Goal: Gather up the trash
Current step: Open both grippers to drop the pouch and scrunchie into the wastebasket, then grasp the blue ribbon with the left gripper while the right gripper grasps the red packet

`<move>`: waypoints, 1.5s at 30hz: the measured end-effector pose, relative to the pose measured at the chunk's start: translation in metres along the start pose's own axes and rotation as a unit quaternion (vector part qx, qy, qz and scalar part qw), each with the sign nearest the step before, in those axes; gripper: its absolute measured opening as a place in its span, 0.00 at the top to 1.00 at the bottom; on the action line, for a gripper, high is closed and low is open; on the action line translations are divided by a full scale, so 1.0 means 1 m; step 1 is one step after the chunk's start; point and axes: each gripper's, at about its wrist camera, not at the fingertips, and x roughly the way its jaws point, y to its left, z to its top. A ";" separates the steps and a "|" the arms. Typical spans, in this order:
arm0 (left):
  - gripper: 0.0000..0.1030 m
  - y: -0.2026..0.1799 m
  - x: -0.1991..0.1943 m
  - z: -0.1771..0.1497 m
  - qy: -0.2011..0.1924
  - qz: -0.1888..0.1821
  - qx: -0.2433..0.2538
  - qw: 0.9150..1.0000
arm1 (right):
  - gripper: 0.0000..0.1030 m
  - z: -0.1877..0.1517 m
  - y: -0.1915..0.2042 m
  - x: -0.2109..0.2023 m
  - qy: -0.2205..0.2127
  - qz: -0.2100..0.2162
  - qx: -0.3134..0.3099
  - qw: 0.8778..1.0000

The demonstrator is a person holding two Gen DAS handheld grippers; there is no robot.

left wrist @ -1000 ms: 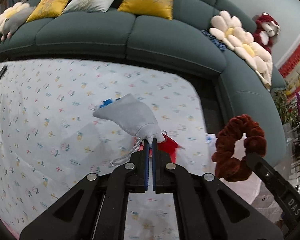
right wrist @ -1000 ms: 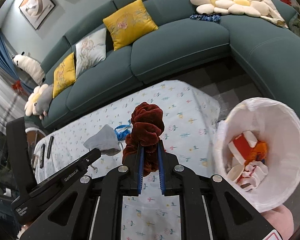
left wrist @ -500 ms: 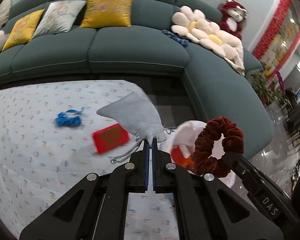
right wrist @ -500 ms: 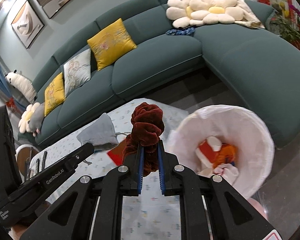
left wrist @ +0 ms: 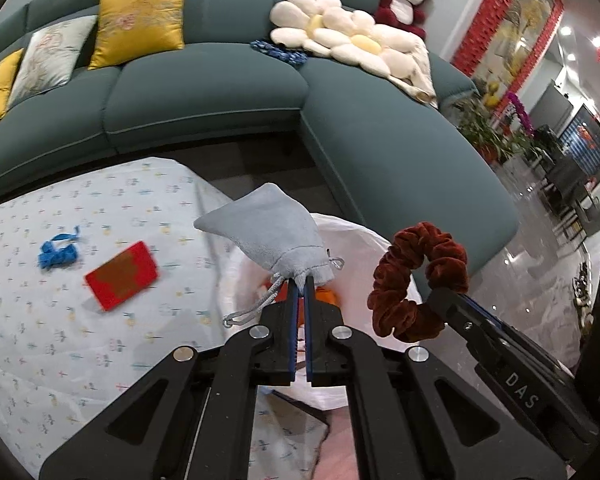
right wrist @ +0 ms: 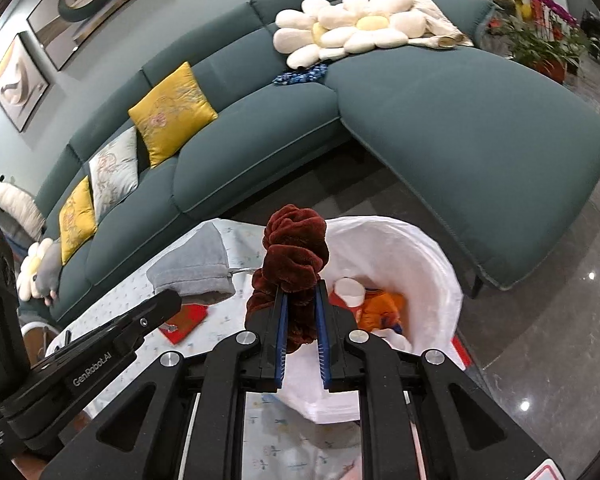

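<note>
Velvet scrunchie (right wrist: 294, 252) between right fingers (right wrist: 281, 322)

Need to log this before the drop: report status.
Left gripper shut on grey drawstring pouch. Right gripper shut on dark red velvet scrunchie. Both over white-lined bin. Nothing blocking.

pouch (left wrist: 274, 232): pale grey, with a grey drawstring
scrunchie (left wrist: 418, 280): dark rust-red velvet
bin liner (right wrist: 412, 256): white
tablecloth (left wrist: 60, 328): white, scattered with small coloured motifs
card (left wrist: 122, 280): red with a gold design
sofa (left wrist: 204, 92): dark teal
cushions (left wrist: 140, 22): mustard yellow, one pale grey with a floral print
gripper pads (right wrist: 283, 344): blue on black fingers
</note>
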 end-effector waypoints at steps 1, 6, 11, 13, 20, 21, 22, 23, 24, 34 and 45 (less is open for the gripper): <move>0.97 -0.003 0.002 0.001 0.002 -0.003 0.001 1.000 | 0.87 0.000 -0.003 0.000 0.001 -0.001 0.001 1.000; 0.73 -0.006 0.009 0.000 0.008 -0.002 -0.009 1.000 | 0.72 0.000 -0.012 0.000 -0.005 -0.014 0.008 1.000; 0.70 -0.002 0.010 0.000 0.006 0.015 -0.009 1.000 | 0.68 0.001 -0.012 0.002 -0.006 -0.016 0.008 1.000; 0.70 0.002 0.010 -0.001 0.005 0.019 -0.014 1.000 | 0.67 0.002 -0.008 0.004 -0.005 -0.015 0.005 1.000; 0.70 0.023 0.006 -0.004 0.004 0.031 -0.035 0.999 | 0.62 -0.003 0.007 0.007 0.000 -0.014 -0.012 1.000; 0.70 0.025 0.005 -0.005 0.003 0.033 -0.038 0.999 | 0.62 -0.002 0.009 0.008 0.001 -0.014 -0.013 1.000; 0.70 0.029 0.004 -0.005 0.003 0.034 -0.042 0.999 | 0.62 -0.004 0.011 0.009 0.002 -0.014 -0.015 1.000; 0.70 0.033 0.003 -0.005 0.003 0.035 -0.046 0.998 | 0.62 -0.005 0.015 0.010 0.004 -0.013 -0.017 1.000; 0.70 0.035 0.003 -0.006 0.003 0.036 -0.048 0.998 | 0.62 -0.006 0.017 0.011 0.006 -0.012 -0.019 1.000; 0.70 0.067 -0.007 -0.007 -0.003 0.047 -0.075 0.996 | 0.55 -0.014 0.052 0.023 0.019 -0.007 -0.050 0.999; 0.65 0.116 -0.013 -0.016 -0.003 0.068 -0.114 0.991 | 0.48 -0.025 0.090 0.045 0.044 -0.008 -0.085 0.995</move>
